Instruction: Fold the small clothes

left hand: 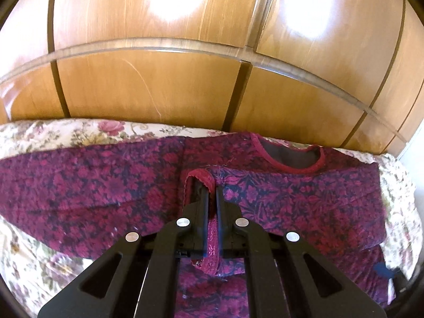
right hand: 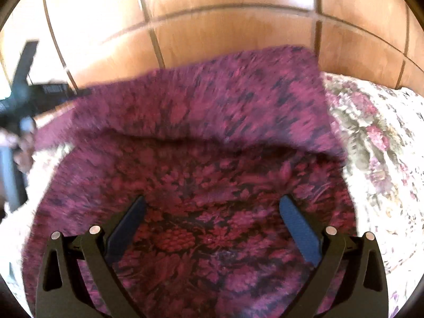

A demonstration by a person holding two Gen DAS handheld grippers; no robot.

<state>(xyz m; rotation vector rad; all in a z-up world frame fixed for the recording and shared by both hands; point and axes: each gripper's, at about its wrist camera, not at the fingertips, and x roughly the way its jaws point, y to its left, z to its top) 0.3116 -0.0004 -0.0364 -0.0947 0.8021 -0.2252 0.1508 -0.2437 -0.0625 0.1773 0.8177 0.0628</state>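
A magenta and dark floral knit garment [left hand: 291, 196] lies spread on a flowered bedcover [left hand: 53, 135], its red-trimmed neckline [left hand: 291, 164] at the far right. My left gripper [left hand: 211, 189] is shut on a red trimmed edge [left hand: 201, 177] of the garment, and a strip of it hangs between the fingers. In the right wrist view the same garment [right hand: 212, 185] fills the middle, with a fold of it raised at the back. My right gripper [right hand: 212, 201] stands wide open just above the cloth, with nothing pinched between its fingers.
Glossy wooden wardrobe doors [left hand: 159, 79] rise right behind the bed. The flowered bedcover [right hand: 371, 145] shows to the right of the garment. At the left edge of the right wrist view the other black gripper and a hand [right hand: 18, 106] appear, blurred.
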